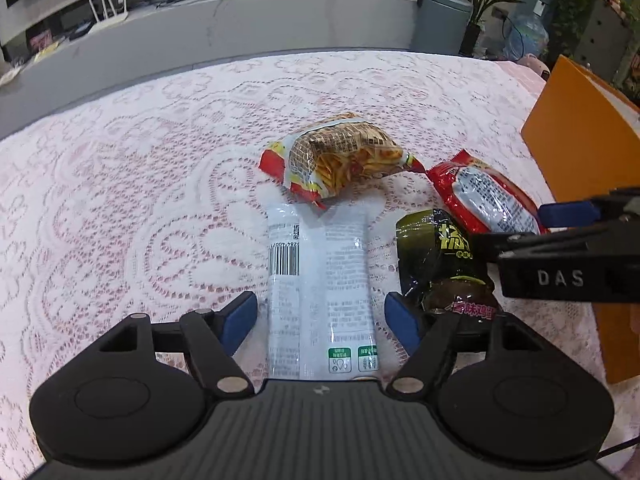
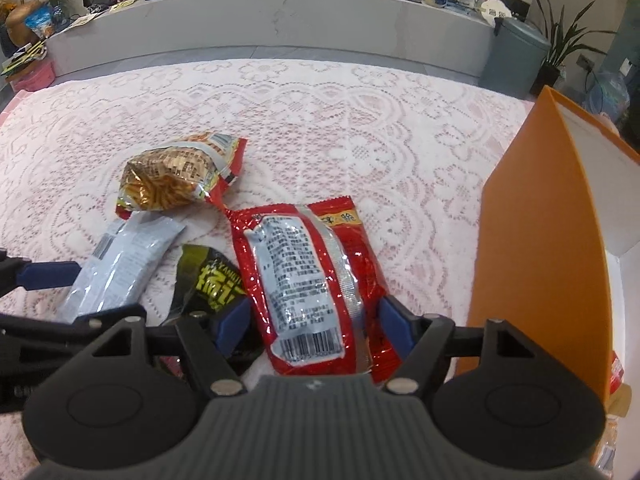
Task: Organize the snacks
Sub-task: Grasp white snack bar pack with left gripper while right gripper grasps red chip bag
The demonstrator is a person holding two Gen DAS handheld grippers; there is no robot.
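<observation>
Two grippers here, both black plastic with blue pads on the fingertips. The left gripper (image 1: 322, 314) sits with its jaws spread wide on either side of a white packet (image 1: 316, 292), a long flat glossy pouch with a barcode and small print facing up. There's a visible gap between each pad and the packet, so it's released, not gripping anything. The right gripper (image 2: 314, 326) straddles the near end of a red packet (image 2: 308, 280), shiny crinkly foil with a silver-white printed label panel and a barcode. Its jaws are parted too; the pads sit right at the packet's edges, and I can't tell if they actually touch it, but it doesn't look squeezed.

Four snack packets total, all lying on the table, clustered close together. Between the white and red ones is a dark packet (image 1: 444, 260), glossy black-olive film with yellow lettering, lumpy at the near end. Just past the far end of the white one is a puffy noodle-snack bag (image 1: 340, 160), red and yellow edges with a clear window showing thin golden sticks inside; one of its corners touches the red packet.

Everything rests on a pink lace tablecloth (image 1: 140, 160) with a floral openwork pattern. On the right edge stands one orange box (image 2: 532, 240), smooth flat walls, white inside, open at the top.

Further back is a long grey ledge (image 2: 280, 36) cluttered with stuff.
</observation>
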